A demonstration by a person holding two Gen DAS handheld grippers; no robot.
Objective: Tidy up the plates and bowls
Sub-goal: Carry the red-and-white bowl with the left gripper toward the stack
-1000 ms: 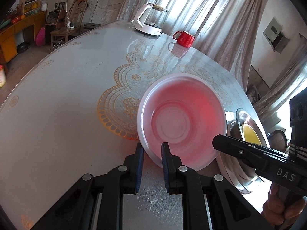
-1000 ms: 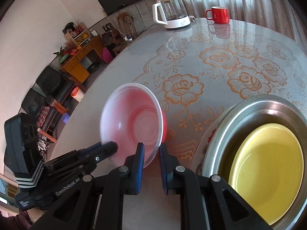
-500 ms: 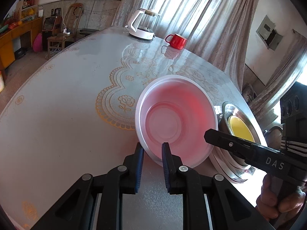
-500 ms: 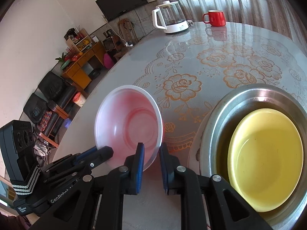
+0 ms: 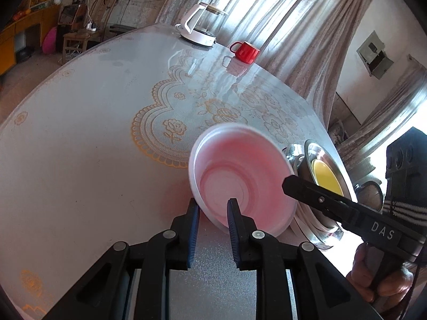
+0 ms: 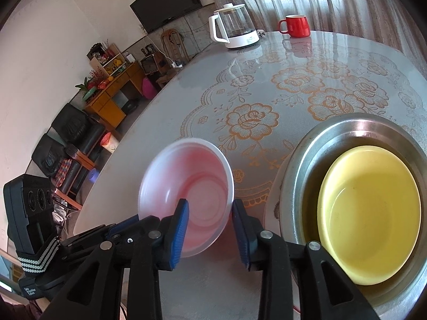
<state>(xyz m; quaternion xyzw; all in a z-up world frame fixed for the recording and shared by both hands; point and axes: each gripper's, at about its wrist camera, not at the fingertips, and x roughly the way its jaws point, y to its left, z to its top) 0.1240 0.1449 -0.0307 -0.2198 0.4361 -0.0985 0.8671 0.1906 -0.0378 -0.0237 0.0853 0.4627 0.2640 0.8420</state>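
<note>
The left gripper [image 5: 212,208] had its two blue-padded fingers closed on the near rim of the pink bowl [image 5: 240,176], one pad outside the wall and the other inside, and held the bowl tilted with its hollow turned toward the camera and its base off the table [image 5: 80,133]. The right gripper [image 6: 210,213] stood with its fingers spread apart: the left pad [image 6: 181,229] lay in front of the bowl's inside wall and the right pad just beyond the outer rim, so the rim of the pink bowl [image 6: 186,181] sat between them, though whether either pad touched it could not be told. In the left wrist view the right gripper [image 5: 287,184] reached in from the right, its black finger crossing in front of the bowl's right edge, with the person's hand [image 5: 379,274] wrapped round the handle at the lower right. Just right of the pink bowl, near the table's right edge, a steel basin [image 6: 299,176] rested on a white plate whose rim showed beneath it, and a yellow bowl [image 6: 371,213] lay nested inside the basin. The table carried a cloth printed with orange roses. At its far edge stood a glass kettle [image 6: 234,26] on a white base and, to its right, a red mug [image 6: 296,25], well apart from the bowls.
</note>
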